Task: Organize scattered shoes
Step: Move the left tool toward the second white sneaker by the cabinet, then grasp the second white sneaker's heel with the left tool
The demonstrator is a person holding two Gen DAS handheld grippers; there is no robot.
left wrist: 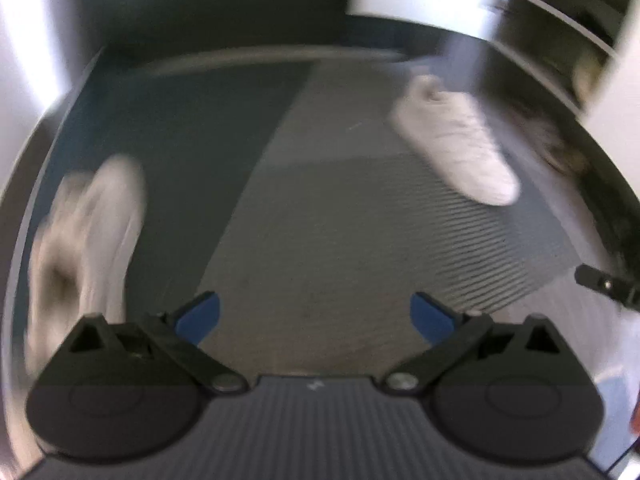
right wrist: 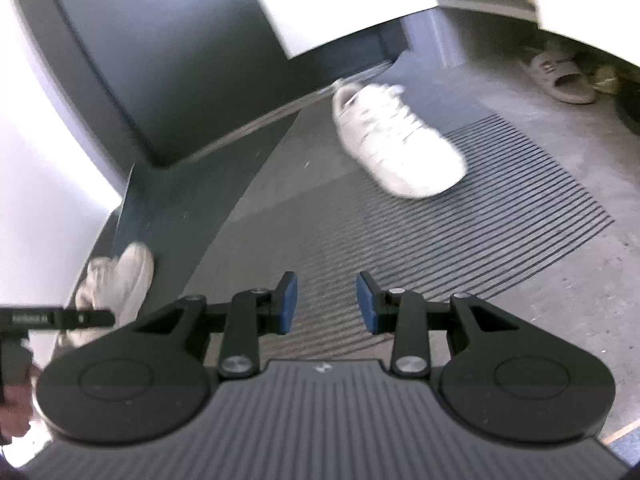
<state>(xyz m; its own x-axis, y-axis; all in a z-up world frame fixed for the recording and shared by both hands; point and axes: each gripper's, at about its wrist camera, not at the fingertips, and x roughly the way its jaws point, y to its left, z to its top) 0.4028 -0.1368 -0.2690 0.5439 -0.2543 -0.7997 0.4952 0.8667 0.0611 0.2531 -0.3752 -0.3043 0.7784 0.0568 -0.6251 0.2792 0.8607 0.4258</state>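
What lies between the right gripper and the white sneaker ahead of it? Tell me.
Nothing: in the right wrist view only bare ribbed floor mat lies between the right gripper, jaws apart and empty, and the white sneaker.

Ribbed grey mat (right wrist: pixel 500 216) on concrete floor (right wrist: pixel 580 280), dark door (right wrist: pixel 168 52) behind, white wall (right wrist: pixel 44 120) alongside.

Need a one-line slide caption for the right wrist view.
Empty right claw above ribbed mat, white sneaker ahead.

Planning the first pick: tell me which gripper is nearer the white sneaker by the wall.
Left. The left gripper has that white sneaker close beside its left finger; from the right gripper it lies further off, beyond the left gripper.
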